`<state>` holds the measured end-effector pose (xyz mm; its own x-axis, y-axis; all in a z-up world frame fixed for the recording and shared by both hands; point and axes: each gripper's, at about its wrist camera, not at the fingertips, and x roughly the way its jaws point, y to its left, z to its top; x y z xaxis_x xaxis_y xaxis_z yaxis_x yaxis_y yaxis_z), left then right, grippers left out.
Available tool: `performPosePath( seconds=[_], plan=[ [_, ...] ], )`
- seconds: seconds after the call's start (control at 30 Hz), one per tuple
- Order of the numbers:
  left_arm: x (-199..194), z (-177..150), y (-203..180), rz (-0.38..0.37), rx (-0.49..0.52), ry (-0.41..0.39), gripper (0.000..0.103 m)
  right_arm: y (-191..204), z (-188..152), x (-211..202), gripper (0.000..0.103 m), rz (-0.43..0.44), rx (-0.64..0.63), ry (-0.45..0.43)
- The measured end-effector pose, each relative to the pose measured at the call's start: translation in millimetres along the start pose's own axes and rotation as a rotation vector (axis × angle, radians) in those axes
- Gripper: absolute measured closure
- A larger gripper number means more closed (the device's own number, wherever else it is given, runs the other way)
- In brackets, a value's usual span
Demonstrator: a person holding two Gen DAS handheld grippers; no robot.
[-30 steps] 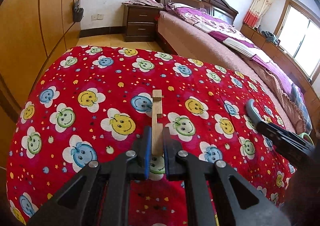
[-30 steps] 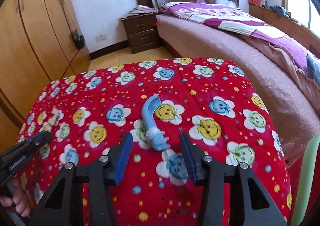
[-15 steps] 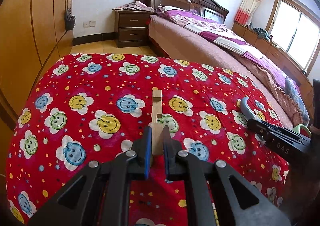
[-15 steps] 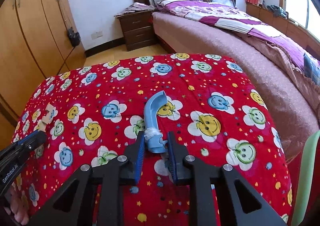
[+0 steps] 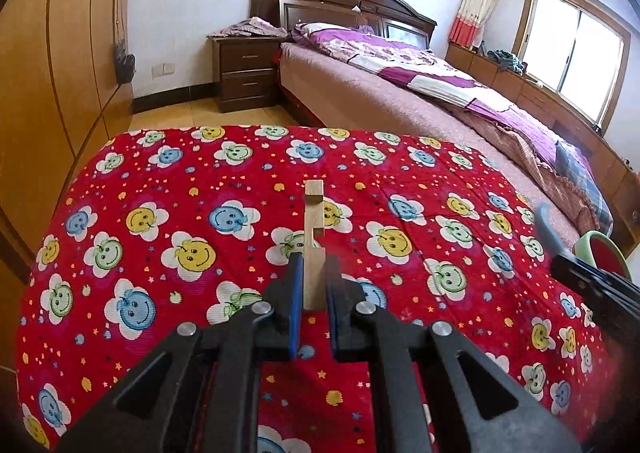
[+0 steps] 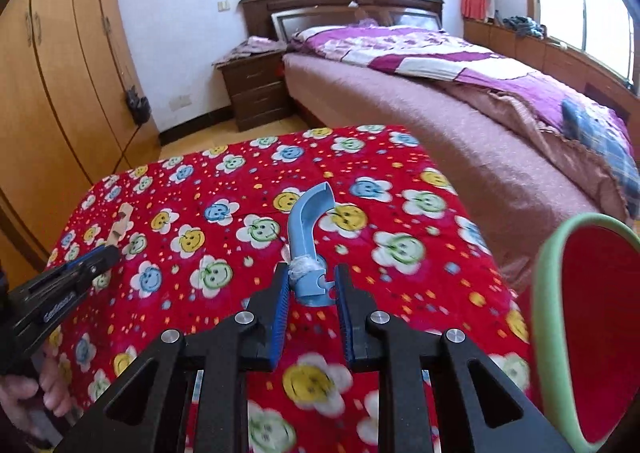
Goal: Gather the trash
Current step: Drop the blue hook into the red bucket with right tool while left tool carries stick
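Note:
My left gripper (image 5: 313,273) is shut on a notched wooden stick (image 5: 313,229), which stands out past its blue pads above the red smiley-flower cloth (image 5: 160,253). In the right wrist view my right gripper (image 6: 310,281) is shut on the taped lower end of a curved blue plastic piece (image 6: 306,225), held clear of the cloth. The left gripper (image 6: 100,257) with its wooden stick (image 6: 122,223) shows at the left edge of that view, a hand (image 6: 28,393) below it. A blurred blue plastic piece (image 5: 546,225) and the right gripper (image 5: 588,285) appear at the right of the left wrist view.
A red bin with a green rim (image 6: 548,293) stands at the table's right side, close to my right gripper. Beyond the table lie a bed (image 6: 460,125), a dark nightstand (image 6: 256,93) and wooden wardrobes (image 6: 52,93) on the left.
My right gripper closed on the blue plastic piece, lifted it off the cloth and moved right, bringing the red bin into view. The left gripper kept hold of the wooden stick and rose slightly.

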<state>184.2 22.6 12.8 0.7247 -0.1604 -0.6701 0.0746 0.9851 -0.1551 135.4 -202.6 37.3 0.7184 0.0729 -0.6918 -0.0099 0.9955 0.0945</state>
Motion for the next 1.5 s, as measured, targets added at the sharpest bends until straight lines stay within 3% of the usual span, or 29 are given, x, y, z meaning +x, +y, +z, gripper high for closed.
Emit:
performPosePath(
  seconds=[0.5,0.87,1.23,1.5],
  plan=[
    [-12,1,-10,-0.055,0.026,-0.030,0.093,-53,-33,-71,0.081,-0.107,0.103,-0.065],
    [-26,-1,-59,-0.077,0.166,-0.048,0.093,-116,-63,-105,0.081,-0.215,0.208,-0.069],
    [-53,-3,-134,-0.231,0.248,-0.006,0.093,-183,-93,-128,0.081,-0.299,0.352,-0.049],
    [-66,-10,-190,-0.341,0.283,0.037,0.093,-208,-100,-131,0.081,-0.297,0.410,-0.061]
  ],
)
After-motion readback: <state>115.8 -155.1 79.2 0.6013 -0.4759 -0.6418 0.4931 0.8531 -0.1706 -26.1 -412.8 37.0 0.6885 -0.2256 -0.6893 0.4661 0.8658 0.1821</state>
